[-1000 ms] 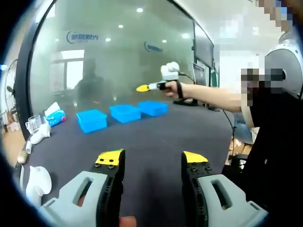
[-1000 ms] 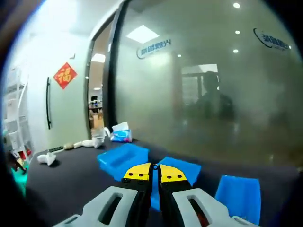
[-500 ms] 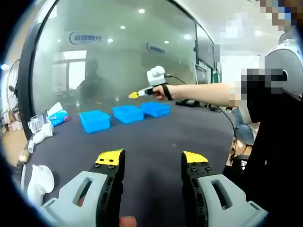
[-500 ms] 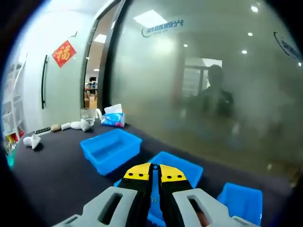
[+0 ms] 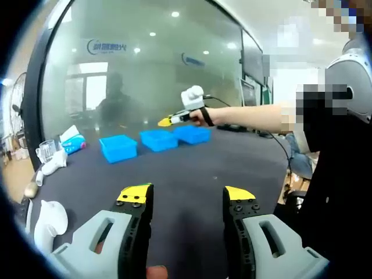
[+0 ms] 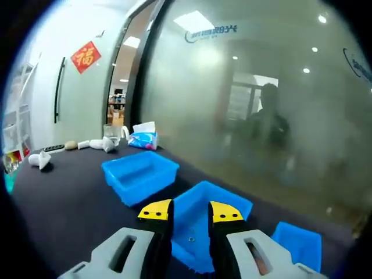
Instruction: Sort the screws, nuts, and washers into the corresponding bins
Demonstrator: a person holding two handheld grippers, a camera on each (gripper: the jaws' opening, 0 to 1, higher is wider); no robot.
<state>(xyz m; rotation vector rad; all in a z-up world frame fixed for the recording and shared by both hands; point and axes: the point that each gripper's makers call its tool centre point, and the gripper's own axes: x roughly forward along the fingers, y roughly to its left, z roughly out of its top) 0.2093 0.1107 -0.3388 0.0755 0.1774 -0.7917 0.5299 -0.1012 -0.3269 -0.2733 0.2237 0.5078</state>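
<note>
Desk (image 5: 192,168) surface was dark, matt, cloth-like; three bins (image 6: 141,174) looked smooth blue plastic with a slight sheen; left gripper (image 5: 187,200) bodies were matt grey plastic, tips yellow; wall (image 6: 279,116) behind was frosted glass, softly reflective; tissue pack (image 6: 143,139) wrapper glossy.

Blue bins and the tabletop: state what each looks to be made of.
Blue bins: probably moulded plastic, judging by the uniform saturated colour, thin walls and rounded rims with a soft sheen. Tabletop: dark, matte, no glare; looks like a mat or laminate, which one is unclear.
</note>
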